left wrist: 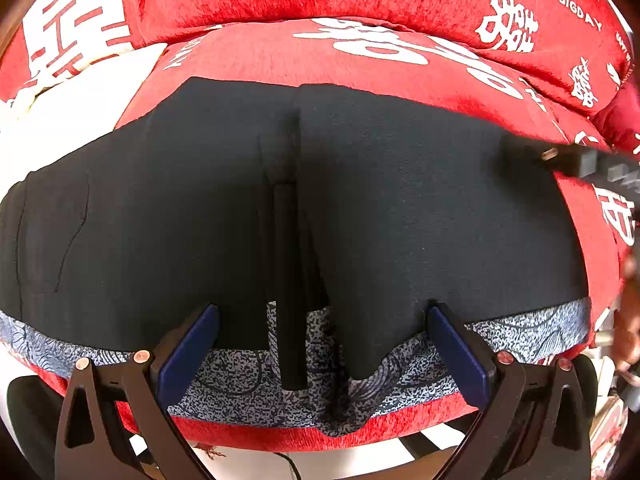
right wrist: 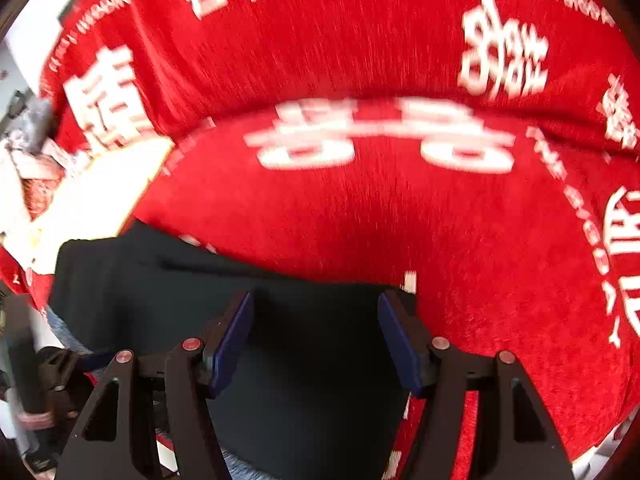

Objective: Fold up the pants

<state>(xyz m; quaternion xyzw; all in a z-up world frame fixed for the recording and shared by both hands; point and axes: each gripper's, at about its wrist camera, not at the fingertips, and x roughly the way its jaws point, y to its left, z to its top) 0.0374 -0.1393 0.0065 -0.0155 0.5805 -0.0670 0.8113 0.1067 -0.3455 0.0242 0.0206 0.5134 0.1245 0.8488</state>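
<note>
We count one pair of black pants (left wrist: pixel 400 208) mid-frame on one red cover (left wrist: pixel 280 56); two grippers, left gripper (left wrist: pixel 322 344) and right gripper (right wrist: pixel 316 336), both gaping, gripping nothing.

Right gripper (right wrist: pixel 316 308) sits at the bottom of the frame, jaws apart over the dark pants (right wrist: pixel 304 380), red printed cover (right wrist: pixel 360 220) blurry across the top.
</note>
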